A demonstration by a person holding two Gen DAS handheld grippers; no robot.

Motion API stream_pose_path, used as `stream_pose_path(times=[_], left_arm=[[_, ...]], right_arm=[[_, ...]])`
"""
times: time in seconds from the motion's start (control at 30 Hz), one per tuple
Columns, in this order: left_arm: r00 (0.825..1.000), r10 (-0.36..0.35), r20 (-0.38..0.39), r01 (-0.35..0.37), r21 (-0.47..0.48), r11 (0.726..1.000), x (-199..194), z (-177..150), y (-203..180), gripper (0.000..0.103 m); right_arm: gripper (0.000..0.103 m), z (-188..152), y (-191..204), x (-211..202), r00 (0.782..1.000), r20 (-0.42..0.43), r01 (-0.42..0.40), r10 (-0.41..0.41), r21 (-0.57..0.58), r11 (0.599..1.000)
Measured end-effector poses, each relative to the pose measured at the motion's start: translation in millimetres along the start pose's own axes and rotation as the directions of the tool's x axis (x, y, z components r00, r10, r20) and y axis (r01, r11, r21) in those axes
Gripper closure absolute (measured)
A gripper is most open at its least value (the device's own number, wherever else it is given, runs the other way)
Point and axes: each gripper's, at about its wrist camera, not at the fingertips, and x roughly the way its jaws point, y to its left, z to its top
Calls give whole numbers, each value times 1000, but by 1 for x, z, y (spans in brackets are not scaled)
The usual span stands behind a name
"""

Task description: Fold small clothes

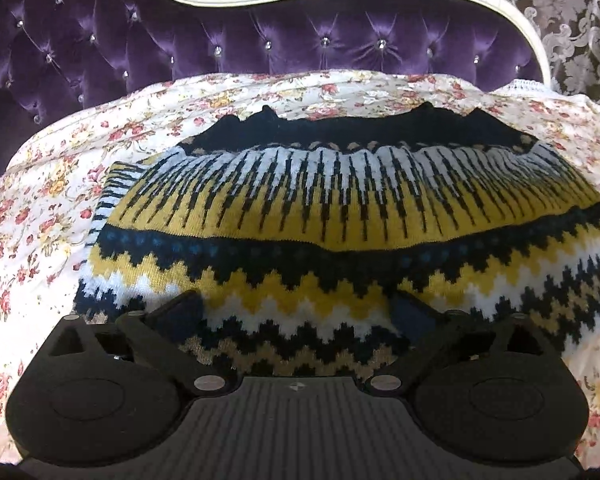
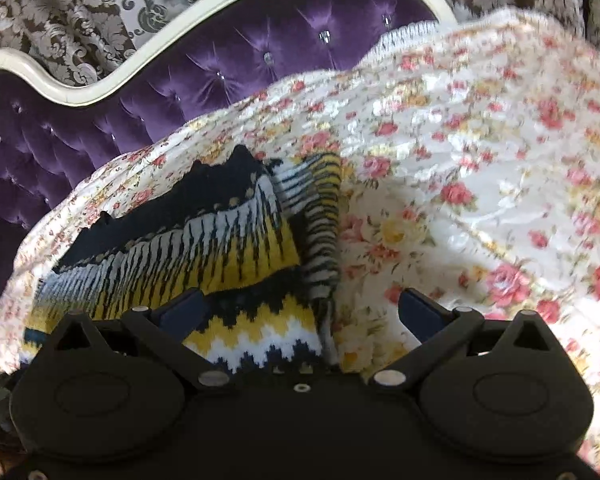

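We judge the soft, thick black-yellow-white zigzag knit sweater floppy; both our left gripper and right gripper are spread wide, so we would pinch its near hem.

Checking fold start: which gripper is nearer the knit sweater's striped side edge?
Right. Right gripper straddles the striped edge of the yellow-navy knit sweater; left gripper hovers mid-sweater.

Both wrist cameras are hovering close over the sweater, facing the purple headboard; the right view is looking blurred, perhaps tilted.
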Motion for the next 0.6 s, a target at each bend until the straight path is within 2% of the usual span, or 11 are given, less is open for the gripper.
stream_pose_path(times=[0.17, 0.47, 0.6], left_arm=[[1000, -11, 9, 11, -13, 1000, 0, -2, 1, 0], [1000, -14, -23, 14, -6, 1000, 3, 3, 2, 0], [1000, -14, -23, 14, -4, 1000, 3, 3, 1, 0]], right_arm=[[0, 0, -14, 14, 995, -47, -84, 91, 128, 988], [0, 3, -28, 21, 985, 41, -172, 167, 211, 962], [0, 3, -33, 28, 962, 77, -272, 260, 280, 921]])
